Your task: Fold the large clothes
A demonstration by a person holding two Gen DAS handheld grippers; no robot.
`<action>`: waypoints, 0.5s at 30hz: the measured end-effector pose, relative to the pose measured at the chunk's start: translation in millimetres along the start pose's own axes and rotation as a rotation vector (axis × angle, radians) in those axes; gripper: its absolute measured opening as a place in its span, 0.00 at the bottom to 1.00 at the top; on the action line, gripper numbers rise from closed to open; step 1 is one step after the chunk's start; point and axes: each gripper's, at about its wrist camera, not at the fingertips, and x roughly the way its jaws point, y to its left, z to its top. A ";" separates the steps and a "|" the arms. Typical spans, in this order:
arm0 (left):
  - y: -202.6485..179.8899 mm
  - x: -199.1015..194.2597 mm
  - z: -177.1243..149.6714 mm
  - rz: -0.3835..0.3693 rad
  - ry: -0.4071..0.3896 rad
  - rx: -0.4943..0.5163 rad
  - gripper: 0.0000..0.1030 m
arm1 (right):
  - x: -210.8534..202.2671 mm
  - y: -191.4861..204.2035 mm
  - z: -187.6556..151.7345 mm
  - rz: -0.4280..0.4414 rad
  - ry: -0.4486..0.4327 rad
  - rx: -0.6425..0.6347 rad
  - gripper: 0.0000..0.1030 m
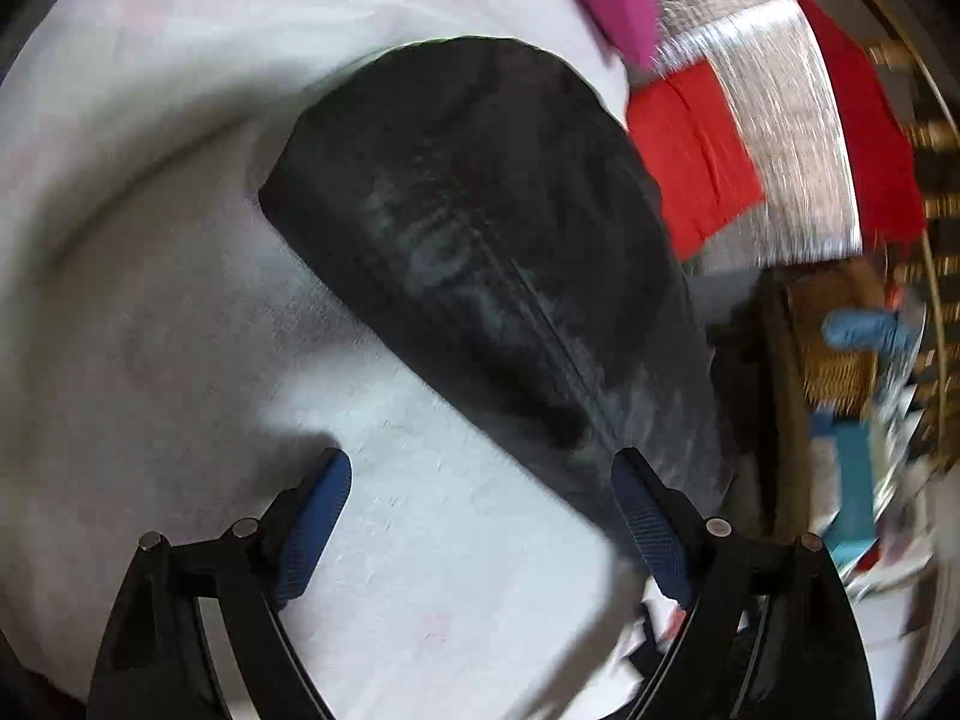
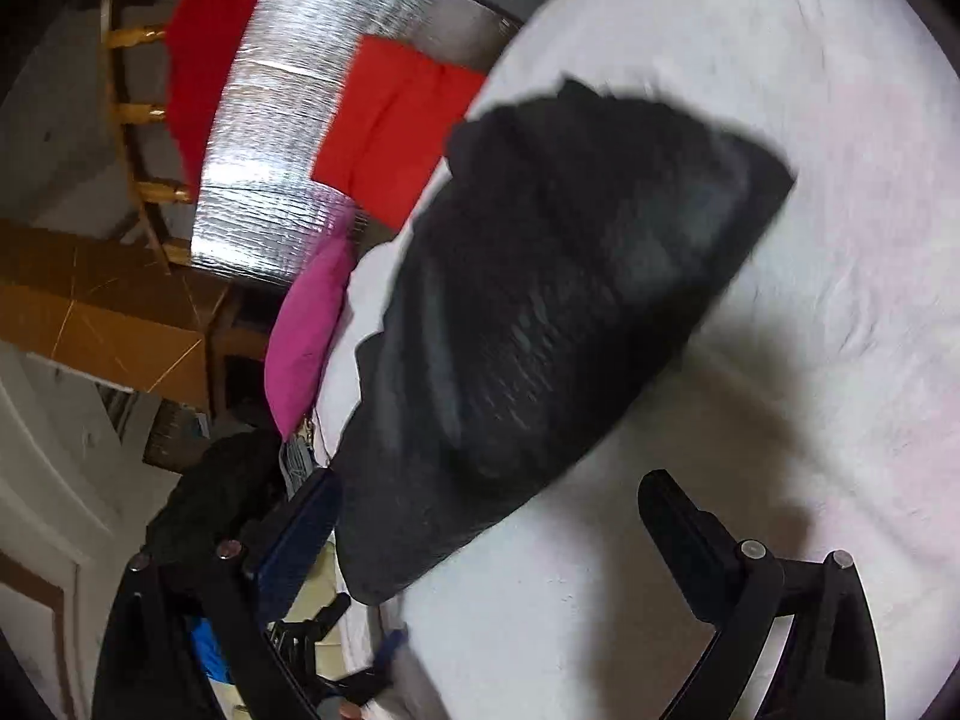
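- My left hand-held gripper [image 1: 480, 468] stands wide, nothing between its blue pads [image 1: 312, 531]; one fingertip hovers over the near end of the black garment [image 1: 492, 252], the other over bare sheet.
- My right hand-held gripper [image 2: 492, 492] also stands wide and empty, the garment's near edge just ahead of it.
- The black garment [image 2: 552, 324] lies folded into a long bundle on the white bed sheet [image 1: 150, 300], near the bed's edge.
- A pink cloth [image 2: 312, 330] lies at the sheet's edge beside the garment.
- A red cloth [image 1: 690, 156] rests on a silver quilted surface [image 2: 282, 120] beyond the bed.
- Both views are motion-blurred; fine fabric detail cannot be confirmed.
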 end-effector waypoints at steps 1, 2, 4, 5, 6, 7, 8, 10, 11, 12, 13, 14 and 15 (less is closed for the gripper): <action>0.3 -1.6 3.6 -0.014 -0.043 -0.016 0.86 | 4.6 -2.0 4.1 -0.003 -0.015 0.008 0.97; -0.8 -3.2 6.7 -0.024 -0.080 -0.020 0.86 | 8.3 -3.5 6.1 -0.001 -0.029 0.009 0.97; -4.5 -0.8 14.6 -0.039 -0.112 -0.022 0.86 | 13.3 -10.1 14.8 0.017 -0.041 0.038 0.97; -4.6 4.1 19.1 -0.052 -0.103 -0.036 0.86 | 19.8 -15.2 19.6 0.037 -0.040 0.071 0.97; -3.9 9.6 21.9 -0.065 -0.095 -0.054 0.86 | 26.1 -20.1 24.6 0.049 -0.049 0.102 0.97; -1.2 14.5 25.5 -0.084 -0.090 -0.085 0.86 | 30.0 -23.9 31.1 0.065 -0.067 0.132 0.98; 0.4 17.6 25.9 -0.096 -0.094 -0.108 0.86 | 32.1 -24.3 33.0 0.088 -0.083 0.154 0.99; 0.0 21.6 29.1 -0.120 -0.119 -0.135 0.86 | 36.6 -23.6 38.9 0.128 -0.122 0.182 0.99; -0.5 21.3 32.1 -0.123 -0.124 -0.135 0.86 | 39.6 -22.7 41.3 0.129 -0.133 0.182 0.99; -1.5 23.8 34.4 -0.129 -0.127 -0.138 0.86 | 43.0 -21.7 43.2 0.124 -0.154 0.183 0.99; -1.0 25.3 35.2 -0.134 -0.127 -0.146 0.86 | 44.3 -19.6 43.9 0.115 -0.177 0.184 0.99; -0.2 27.5 36.6 -0.141 -0.128 -0.159 0.86 | 45.3 -16.6 43.1 0.102 -0.206 0.177 0.99; 0.7 28.5 37.5 -0.147 -0.132 -0.170 0.86 | 48.5 -12.7 43.2 0.075 -0.224 0.155 0.99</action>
